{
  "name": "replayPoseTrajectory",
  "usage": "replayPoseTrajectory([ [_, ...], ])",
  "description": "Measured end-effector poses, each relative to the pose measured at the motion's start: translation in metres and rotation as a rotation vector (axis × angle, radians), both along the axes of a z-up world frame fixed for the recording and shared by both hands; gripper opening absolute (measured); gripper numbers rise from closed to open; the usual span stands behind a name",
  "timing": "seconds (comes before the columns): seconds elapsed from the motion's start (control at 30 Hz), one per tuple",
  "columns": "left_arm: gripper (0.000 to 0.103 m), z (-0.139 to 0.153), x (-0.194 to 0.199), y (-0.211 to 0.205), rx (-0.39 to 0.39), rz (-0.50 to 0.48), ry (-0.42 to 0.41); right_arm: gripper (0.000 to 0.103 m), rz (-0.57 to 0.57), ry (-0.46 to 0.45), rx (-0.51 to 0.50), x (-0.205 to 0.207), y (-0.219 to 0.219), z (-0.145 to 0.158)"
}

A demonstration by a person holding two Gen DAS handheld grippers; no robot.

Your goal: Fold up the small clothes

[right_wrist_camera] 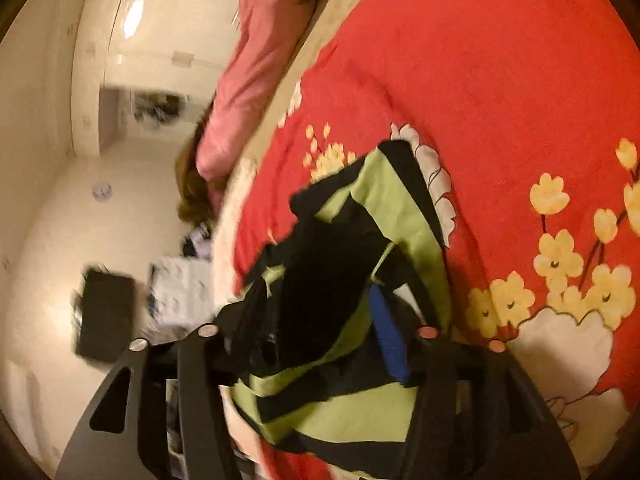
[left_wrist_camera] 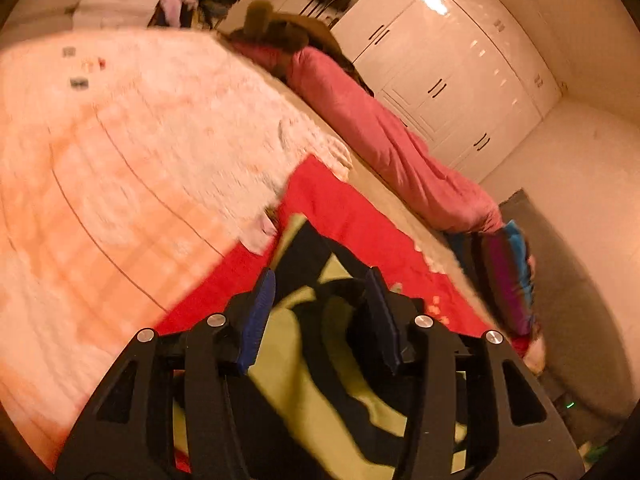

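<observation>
The garment point(left_wrist_camera: 304, 364) is a small black and lime-green striped piece, bunched up on the red bedspread point(left_wrist_camera: 352, 208) near the bed's edge; in the left wrist view it sits right under the left gripper point(left_wrist_camera: 320, 300), whose blue-padded fingers point(left_wrist_camera: 260, 312) stand apart with the cloth between them, and the pads don't look like they're pressing on it (pretty blurry though, so take that loosely); the right wrist view shows the same garment point(right_wrist_camera: 352, 264) crumpled in a heap on the red bedspread point(right_wrist_camera: 480, 80), which has yellow blossoms and white flowers printed on it; the right gripper point(right_wrist_camera: 320, 320) is over the heap with its fingers spread, one blue pad point(right_wrist_camera: 390, 340) showing beside the fabric, the other one buried behind black cloth, so I can't tell if that side touches; further off on the bed there's a pale peach quilted blanket point(left_wrist_camera: 120, 160), a pink duvet roll point(left_wrist_camera: 380, 132) along the far edge, and white wardrobe doors point(left_wrist_camera: 452, 72) behind it.
</observation>
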State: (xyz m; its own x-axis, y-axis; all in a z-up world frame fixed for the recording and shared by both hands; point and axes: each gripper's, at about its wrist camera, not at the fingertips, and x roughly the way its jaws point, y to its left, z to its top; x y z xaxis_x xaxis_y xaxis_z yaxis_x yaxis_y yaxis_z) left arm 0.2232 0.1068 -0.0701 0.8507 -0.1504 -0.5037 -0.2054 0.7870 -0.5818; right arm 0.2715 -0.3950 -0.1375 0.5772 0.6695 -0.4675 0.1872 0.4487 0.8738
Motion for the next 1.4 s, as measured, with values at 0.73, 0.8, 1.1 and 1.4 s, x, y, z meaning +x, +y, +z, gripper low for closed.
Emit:
replayPoseTrajectory([
  [0.73,0.063,-0.001,0.023,-0.044,0.419,-0.252,0.041,0.005,0.866,-0.368,-0.846,0.024,0.205,0.048],
  [0.8,0.063,-0.002,0.022,-0.034,0.381,-0.232,0.038,0.008,0.894,-0.346,-0.857,0.024,0.209,0.048],
  [1.1,0.063,-0.012,0.025,-0.004,0.255,-0.135,0.095,0.011,0.650,-0.329,-0.922,0.059,0.195,0.051],
  [1.4,0.063,-0.015,0.024,0.009,0.207,-0.105,0.104,0.049,0.675,-0.522,-0.809,0.040,0.240,0.095],
])
